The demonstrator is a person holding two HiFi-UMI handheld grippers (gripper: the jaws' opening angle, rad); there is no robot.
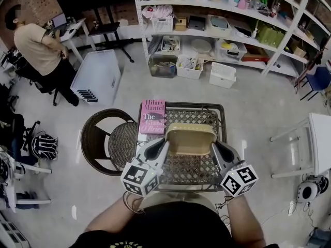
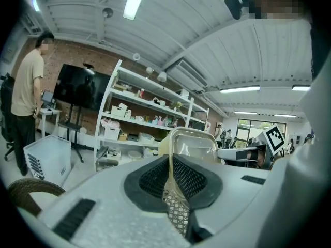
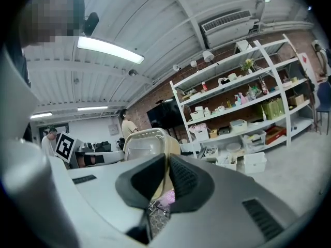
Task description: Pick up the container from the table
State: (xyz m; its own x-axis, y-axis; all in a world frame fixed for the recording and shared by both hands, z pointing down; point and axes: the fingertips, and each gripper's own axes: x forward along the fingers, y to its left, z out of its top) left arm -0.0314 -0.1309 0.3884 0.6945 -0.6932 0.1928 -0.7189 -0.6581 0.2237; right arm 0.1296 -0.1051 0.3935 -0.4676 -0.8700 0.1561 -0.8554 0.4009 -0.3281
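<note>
A beige rectangular container (image 1: pixel 190 138) with a clear lid hangs over the metal mesh table (image 1: pixel 199 169), held between both grippers. My left gripper (image 1: pixel 165 145) is shut on its left rim and my right gripper (image 1: pixel 213 146) is shut on its right rim. In the left gripper view the container (image 2: pixel 192 144) rises just beyond the gripper (image 2: pixel 170 182), whose black pads pinch its thin edge. The right gripper view shows the same container (image 3: pixel 146 143) clamped in that gripper (image 3: pixel 164 180), with the mesh showing below.
A pink book (image 1: pixel 153 116) lies on the table's far left corner. A round wicker chair (image 1: pixel 106 138) stands left of the table. Shelves (image 1: pixel 227 25) with bins fill the back. A white crate (image 1: pixel 98 75) and a standing person (image 1: pixel 41 56) are at the far left.
</note>
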